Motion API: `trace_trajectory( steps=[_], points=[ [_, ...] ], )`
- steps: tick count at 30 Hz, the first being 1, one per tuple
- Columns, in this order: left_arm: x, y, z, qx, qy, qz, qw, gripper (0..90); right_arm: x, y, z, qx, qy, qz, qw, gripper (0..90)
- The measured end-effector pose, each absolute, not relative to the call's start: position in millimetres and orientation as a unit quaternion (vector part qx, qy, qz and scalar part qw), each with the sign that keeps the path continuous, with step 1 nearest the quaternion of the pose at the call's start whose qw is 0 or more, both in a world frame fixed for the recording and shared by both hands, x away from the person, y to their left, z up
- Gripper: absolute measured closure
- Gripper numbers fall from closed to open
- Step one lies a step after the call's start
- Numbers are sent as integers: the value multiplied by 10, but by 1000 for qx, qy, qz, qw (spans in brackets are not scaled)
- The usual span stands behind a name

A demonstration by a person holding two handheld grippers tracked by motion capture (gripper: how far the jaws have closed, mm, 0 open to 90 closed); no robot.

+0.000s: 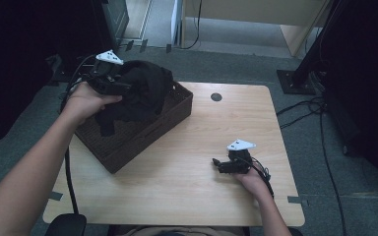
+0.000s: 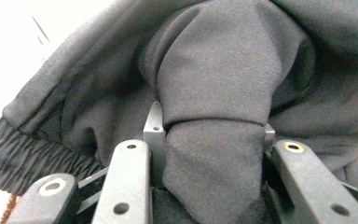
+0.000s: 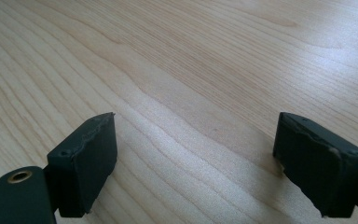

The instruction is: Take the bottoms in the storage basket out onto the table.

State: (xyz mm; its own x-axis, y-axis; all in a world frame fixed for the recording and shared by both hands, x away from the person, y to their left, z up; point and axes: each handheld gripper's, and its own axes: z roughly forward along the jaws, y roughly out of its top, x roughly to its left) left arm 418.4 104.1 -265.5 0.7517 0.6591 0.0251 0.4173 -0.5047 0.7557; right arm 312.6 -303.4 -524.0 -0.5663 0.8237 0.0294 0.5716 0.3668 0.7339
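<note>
Item: black garment [image 1: 140, 93] — bunched above the brown woven basket [image 1: 174, 115] at the table's [image 1: 202, 191] left rear, a thick fold clamped in the left gripper [image 1: 109, 81]. Right gripper [image 1: 226, 164] — jaws wide apart, nothing between them, low over bare wood. Risk: trailing cloth may snag the rim and drag the basket, or the fold may slip free.

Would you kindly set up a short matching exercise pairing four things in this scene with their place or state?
Things:
1. left gripper
2. right gripper
3. black garment
4. brown basket

States:
A. on the table's left part
B. jaws open over bare wood
C. bunched up, lifted above the basket
D. clamped on cloth

Pairs: 1-D, 2-B, 3-C, 4-A
</note>
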Motion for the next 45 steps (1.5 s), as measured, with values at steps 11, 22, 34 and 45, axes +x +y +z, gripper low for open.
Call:
trace_trajectory(
  steps=[11, 22, 34, 45],
  points=[
    [3781, 683, -2414, 862, 255, 135, 416, 627, 3127, -3035, -5241, 431, 808, 361, 175, 136],
    [3439, 295, -2401, 874, 199, 89, 435, 623, 3126, -3034, -5241, 432, 808, 361, 175, 136],
    [3440, -41, -3345, 902, 193, 44, 384, 621, 3124, -3034, -5241, 432, 807, 361, 175, 136],
    [3528, -168, -4040, 906, 210, 23, 368, 608, 3124, -3035, -5244, 431, 807, 362, 177, 136]
  ],
)
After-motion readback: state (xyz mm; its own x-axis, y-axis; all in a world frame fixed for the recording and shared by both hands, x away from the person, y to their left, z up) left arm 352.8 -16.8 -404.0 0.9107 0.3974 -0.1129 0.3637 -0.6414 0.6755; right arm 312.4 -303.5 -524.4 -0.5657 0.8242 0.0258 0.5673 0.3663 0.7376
